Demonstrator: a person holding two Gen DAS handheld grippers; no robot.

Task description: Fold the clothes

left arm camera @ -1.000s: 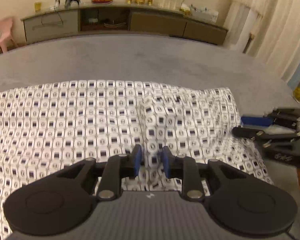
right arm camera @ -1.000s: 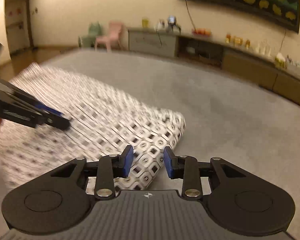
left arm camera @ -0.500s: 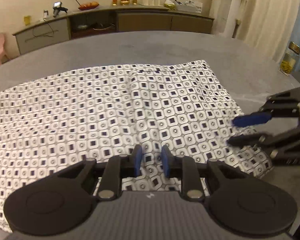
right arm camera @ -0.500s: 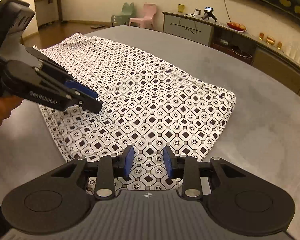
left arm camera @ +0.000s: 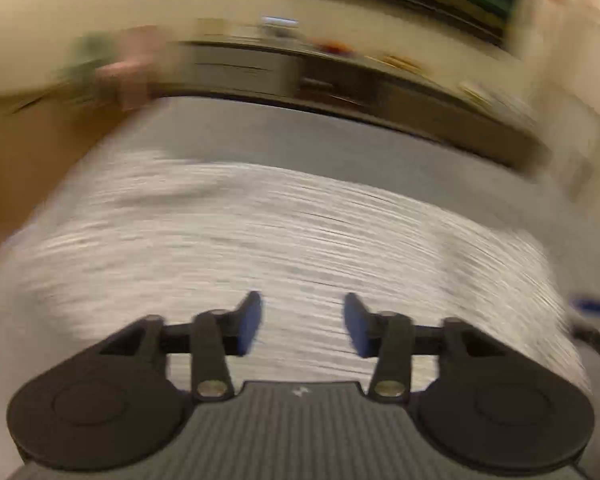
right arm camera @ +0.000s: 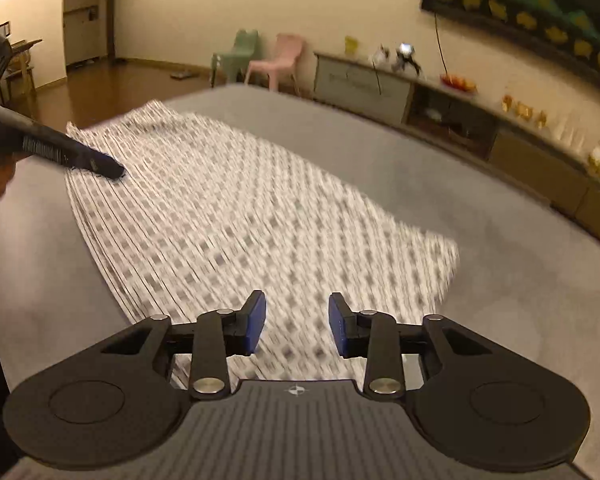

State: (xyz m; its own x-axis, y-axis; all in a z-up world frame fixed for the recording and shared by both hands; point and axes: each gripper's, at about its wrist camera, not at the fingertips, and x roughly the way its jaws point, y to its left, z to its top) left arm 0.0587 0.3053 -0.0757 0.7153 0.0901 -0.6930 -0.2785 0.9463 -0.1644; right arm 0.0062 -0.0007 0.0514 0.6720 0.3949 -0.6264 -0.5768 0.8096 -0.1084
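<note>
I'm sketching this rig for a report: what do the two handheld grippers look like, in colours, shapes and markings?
Both look the same. The left gripper and right gripper are matte black, with two round disc housings, silver pivot pins on slim link arms, blue pads on the fingers, and a ribbed grey body with a small white cross mark. Seen from the right wrist, the left one carries white lettering, too blurred to read.

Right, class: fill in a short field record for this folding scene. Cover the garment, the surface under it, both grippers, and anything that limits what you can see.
garment: patterned black-and-white cloth, spread flat
surface: grey table, cloth lying on it
left gripper: open, nothing between its fingers, above the cloth
right gripper: open, nothing held, over the cloth's near edge
background: sideboard along the wall, pink chair and green chair
image quality: left wrist view heavily motion-blurred; pattern detail unreadable there
</note>
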